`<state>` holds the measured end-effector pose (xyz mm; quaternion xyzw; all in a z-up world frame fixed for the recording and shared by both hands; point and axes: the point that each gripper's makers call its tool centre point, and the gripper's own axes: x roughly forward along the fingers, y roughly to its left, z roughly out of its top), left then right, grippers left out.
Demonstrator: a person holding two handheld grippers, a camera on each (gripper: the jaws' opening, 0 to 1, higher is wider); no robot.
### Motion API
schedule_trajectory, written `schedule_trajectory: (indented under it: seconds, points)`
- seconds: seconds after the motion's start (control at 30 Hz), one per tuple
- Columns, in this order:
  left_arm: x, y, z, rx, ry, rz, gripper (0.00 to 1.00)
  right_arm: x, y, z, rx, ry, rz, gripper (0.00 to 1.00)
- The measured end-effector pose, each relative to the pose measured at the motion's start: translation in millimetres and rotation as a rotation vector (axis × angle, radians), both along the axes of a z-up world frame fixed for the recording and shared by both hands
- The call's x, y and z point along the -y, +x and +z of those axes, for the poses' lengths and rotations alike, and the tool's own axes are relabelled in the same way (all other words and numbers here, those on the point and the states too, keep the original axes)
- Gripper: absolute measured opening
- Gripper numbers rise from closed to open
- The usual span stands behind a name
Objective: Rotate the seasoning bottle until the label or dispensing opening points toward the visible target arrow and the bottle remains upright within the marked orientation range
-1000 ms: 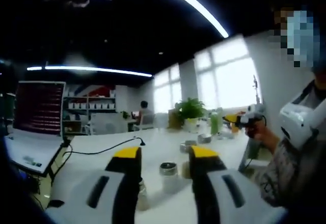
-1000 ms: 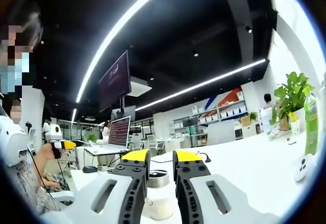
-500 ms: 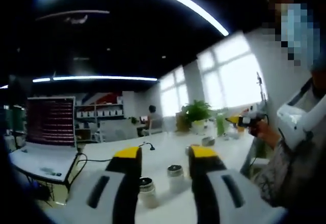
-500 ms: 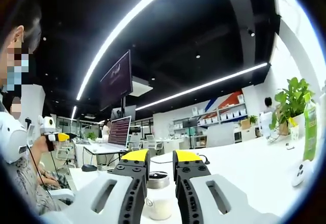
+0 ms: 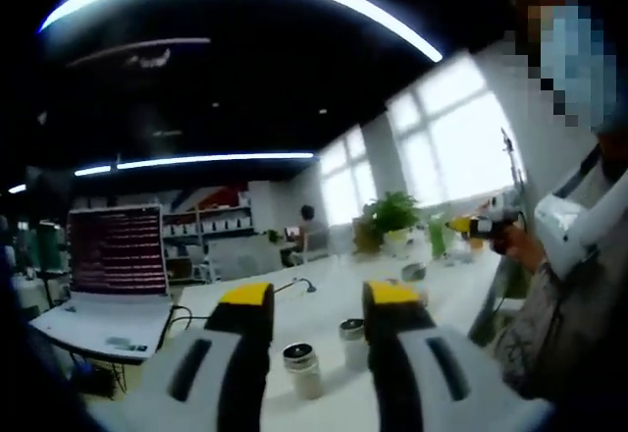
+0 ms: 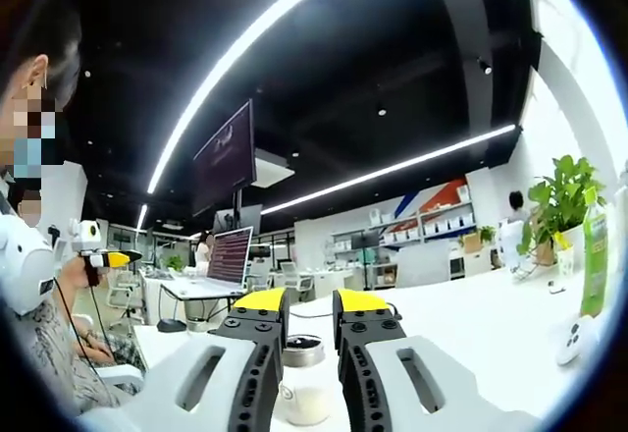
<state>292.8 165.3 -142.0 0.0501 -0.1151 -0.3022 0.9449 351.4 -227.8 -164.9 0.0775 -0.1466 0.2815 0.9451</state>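
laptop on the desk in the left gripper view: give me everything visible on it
The laptop is open and upright on the white table's far left end. Its screen shows dense reddish lines of text on a dark ground; the light-coloured keyboard deck slopes toward the camera. A dark cable trails across the table at its right side; whether it plugs in is unclear.

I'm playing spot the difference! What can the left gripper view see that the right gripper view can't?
Left gripper view: two metal-capped seasoning bottles standing apart beyond the left tongs. Right gripper view: a hanging dark screen, a tall green bottle and one metal-lidded white bottle by the right tongs. Both: the open laptop, the leafy plant and the white table.
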Motion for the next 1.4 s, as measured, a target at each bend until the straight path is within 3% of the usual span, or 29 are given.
schedule_trajectory:
  seconds: [0.07,0.27,0.67,0.9,1.1,1.4]
  points:
    - [2.3,-4.1,6.0,-0.001,-0.043,-0.032,0.38,2.6,-0.7,1.6,0.004,0.002,-0.004,0.16]
    - [2.3,-2.5,5.6,0.009,0.017,0.020,0.38,9.3,-3.0,7.0,0.017,0.015,-0.013,0.16]
    - [2.1,1.8,4.2,0.005,0.011,0.015,0.38,13.1,-4.7,7.2,0.009,-0.026,-0.028,0.16]
    - [-2.8,4.7,2.2,0.006,0.000,0.025,0.38,9.5,-0.7,0.1,-0.012,-0.016,-0.007,0.17]
    - [-1.0,8.4,-7.5,-0.012,0.017,0.011,0.38,11.1,-5.8,6.6,0.004,0.001,-0.011,0.19]
    - [0.5,11.8,-9.7,-0.015,0.023,-0.002,0.38,-1.6,-4.7,0.8,-0.016,-0.018,0.015,0.22]
